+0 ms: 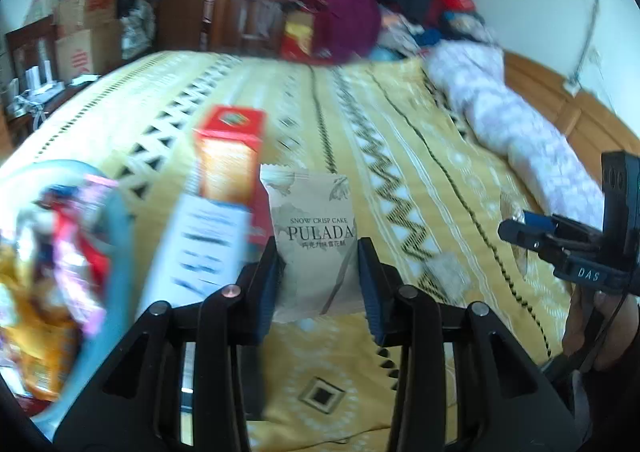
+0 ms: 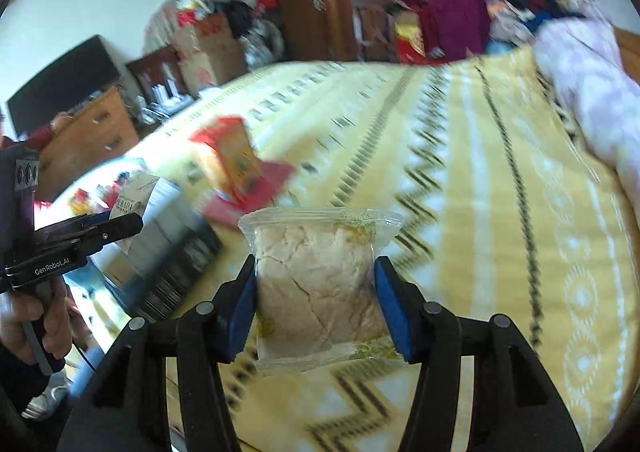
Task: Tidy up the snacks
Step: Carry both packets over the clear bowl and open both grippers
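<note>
Snacks in both grippers at once here. Left gripper [image 1: 320, 272] has its black jaws pinching the lower half of a beige paper-look packet printed "SNOW CRISP CAKE PULADA" [image 1: 310, 228], held upright above the yellow patterned bedspread [image 1: 400, 123]. Right gripper [image 2: 316, 304], the one with blue pads, is clamped on both sides of a clear plastic bag with a pale crumbly cake inside [image 2: 320, 284], also lifted off the bed and standing upright between the fingers. Just behind the PULADA packet in the left wrist view there's a tall red-and-orange cardboard box [image 1: 230, 155], blurry, sitting on the bedspread beside a white box with dark print [image 1: 200, 252] that lies closer to the camera. Far left of that view is a light blue basket [image 1: 112, 252] stuffed with colourful wrappers, too smeared to read. Right wrist view shows the same red-and-orange box with a flat red piece [image 2: 256, 191] under or beside it, can't tell which. A rolled-up pink and white floral quilt [image 1: 520, 123] runs along the right side of the bed, and there's a heap of maroon and dark clothes [image 1: 368, 19] at the far end. Each camera catches the other gripper off to the side with a hand [image 2: 36, 312] wrapped round its handle.
</note>
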A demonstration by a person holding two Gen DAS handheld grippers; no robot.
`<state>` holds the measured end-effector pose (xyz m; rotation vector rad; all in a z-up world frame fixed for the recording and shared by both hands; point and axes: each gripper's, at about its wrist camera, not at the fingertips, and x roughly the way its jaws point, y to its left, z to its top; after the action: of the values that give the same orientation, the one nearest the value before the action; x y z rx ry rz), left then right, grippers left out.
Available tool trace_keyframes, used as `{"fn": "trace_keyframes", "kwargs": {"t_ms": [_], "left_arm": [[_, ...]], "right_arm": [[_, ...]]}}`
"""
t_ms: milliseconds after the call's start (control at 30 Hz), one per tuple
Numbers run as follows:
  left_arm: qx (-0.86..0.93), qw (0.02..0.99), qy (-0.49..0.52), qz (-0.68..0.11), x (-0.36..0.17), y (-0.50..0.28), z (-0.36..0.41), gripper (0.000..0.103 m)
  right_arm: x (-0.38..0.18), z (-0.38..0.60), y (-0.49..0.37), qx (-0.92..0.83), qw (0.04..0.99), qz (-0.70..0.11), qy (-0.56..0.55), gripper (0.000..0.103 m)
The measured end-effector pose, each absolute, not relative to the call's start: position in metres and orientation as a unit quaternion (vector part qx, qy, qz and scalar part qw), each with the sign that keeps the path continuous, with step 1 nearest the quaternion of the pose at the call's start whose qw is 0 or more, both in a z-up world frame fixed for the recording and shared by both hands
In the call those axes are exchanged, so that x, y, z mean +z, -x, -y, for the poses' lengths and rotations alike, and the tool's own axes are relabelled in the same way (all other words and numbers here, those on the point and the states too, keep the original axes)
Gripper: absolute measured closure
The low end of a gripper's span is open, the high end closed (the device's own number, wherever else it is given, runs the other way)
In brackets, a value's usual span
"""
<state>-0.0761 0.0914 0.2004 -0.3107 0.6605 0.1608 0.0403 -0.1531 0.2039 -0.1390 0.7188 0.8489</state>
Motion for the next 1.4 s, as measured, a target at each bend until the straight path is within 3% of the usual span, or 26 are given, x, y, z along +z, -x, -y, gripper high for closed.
{"fn": "trace_keyframes", "kwargs": {"t_ms": [267, 500, 900, 1400], "left_arm": [[0.206, 0.925, 0.181, -0.264, 0.248, 0.155, -0.225, 0.065], [0.288, 0.893, 0.216, -0.27, 0.237, 0.191, -0.312, 0.065], [0.335, 0.869, 0.186, -0.311, 0.199, 0.209, -0.336, 0.065], [0.336, 0.865, 0.198, -0.316, 0.199, 0.221, -0.357, 0.063]], "right_arm": [[0.266, 0.008, 0.006, 0.509, 0.803, -0.302, 0.076, 0.043], [0.287, -0.121, 0.046, 0.575, 0.75, -0.31, 0.096, 0.043], [0.249, -0.229, 0.083, 0.601, 0.702, -0.357, 0.134, 0.043], [0.24, -0.252, 0.086, 0.596, 0.699, -0.367, 0.142, 0.04]]}}
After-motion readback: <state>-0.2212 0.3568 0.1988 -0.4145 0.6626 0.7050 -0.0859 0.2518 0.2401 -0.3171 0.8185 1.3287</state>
